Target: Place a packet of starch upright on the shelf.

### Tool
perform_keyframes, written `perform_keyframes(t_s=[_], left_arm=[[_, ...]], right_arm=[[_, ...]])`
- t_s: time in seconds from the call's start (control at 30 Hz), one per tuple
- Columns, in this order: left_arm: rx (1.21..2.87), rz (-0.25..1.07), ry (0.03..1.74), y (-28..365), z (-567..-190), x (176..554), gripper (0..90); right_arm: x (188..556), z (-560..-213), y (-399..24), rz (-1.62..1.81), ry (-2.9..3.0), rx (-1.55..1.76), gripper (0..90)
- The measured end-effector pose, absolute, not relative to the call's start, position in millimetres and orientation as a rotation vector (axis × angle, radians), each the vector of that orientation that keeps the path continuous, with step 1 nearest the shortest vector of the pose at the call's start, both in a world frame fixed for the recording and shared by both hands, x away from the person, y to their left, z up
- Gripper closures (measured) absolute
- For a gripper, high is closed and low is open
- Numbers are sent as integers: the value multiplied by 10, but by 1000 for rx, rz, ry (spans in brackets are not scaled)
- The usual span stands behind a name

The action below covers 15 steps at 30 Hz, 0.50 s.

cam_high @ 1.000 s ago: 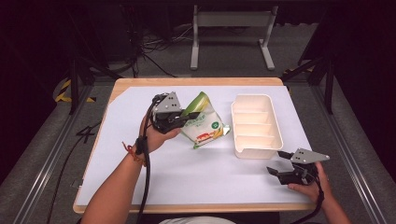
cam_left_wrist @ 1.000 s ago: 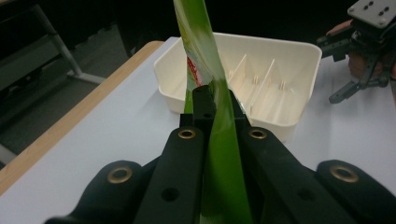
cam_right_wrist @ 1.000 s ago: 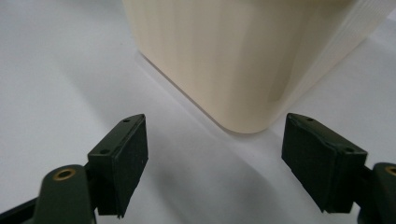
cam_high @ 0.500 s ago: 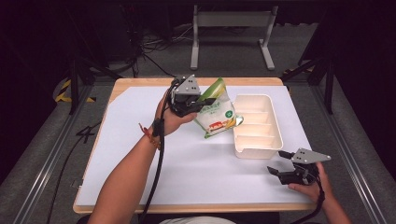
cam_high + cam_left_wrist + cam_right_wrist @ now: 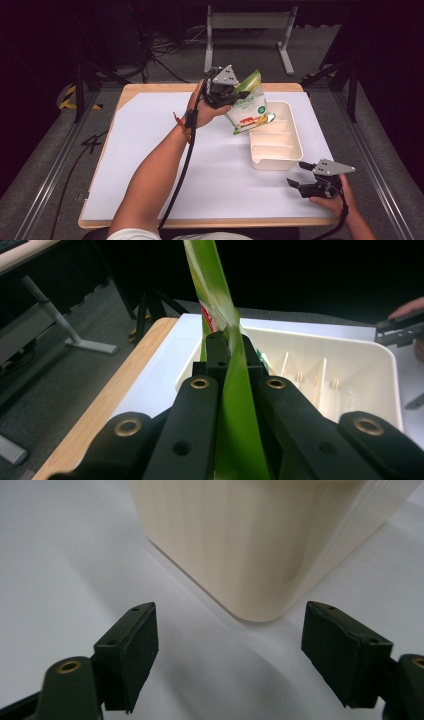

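No text is legible. The green-and-white pouch [image 5: 248, 106] at upper centre of the high view carries printed label graphics, too small to read.

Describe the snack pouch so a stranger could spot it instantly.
On the white table sheet, find the cream divided tray at the right. Above its far end hangs the snack pouch, pinched by the left gripper: the one green-and-white printed thing.

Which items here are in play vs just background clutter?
In play:
- left gripper, shut on the snack bag
- snack bag, held above the far end of the divided tray
- right gripper, open, near the tray's near corner

Background:
- white table cover
- metal stand and floor cables behind the table
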<state>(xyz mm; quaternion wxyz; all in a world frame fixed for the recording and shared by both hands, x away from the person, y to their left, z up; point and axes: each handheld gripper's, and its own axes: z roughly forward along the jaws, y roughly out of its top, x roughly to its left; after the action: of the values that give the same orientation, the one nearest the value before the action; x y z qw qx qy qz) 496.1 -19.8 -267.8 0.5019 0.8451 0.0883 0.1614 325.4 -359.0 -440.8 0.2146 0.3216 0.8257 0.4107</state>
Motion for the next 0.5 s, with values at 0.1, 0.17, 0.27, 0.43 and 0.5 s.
perform_keyframes(t_s=[0.1, 0.17, 0.27, 0.43, 0.5], left_arm=[[2049, 377, 197, -332, -2689, 5013, 895], [2053, 376, 188, -398, -2697, 5036, 894], [2056, 359, 182, -504, -2713, 5070, 894], [2054, 359, 183, -653, -2733, 5122, 893], [2049, 348, 188, -682, -2743, 5146, 893]], right_arm=[[3255, -4411, -3598, 1141, 2291, 896, 223], [3252, -4412, -3605, 1144, 2289, 897, 223], [3249, -4411, -3610, 1148, 2287, 898, 224], [3239, -4410, -3610, 1150, 2286, 900, 224], [3238, -4411, -3613, 1150, 2286, 900, 224]])
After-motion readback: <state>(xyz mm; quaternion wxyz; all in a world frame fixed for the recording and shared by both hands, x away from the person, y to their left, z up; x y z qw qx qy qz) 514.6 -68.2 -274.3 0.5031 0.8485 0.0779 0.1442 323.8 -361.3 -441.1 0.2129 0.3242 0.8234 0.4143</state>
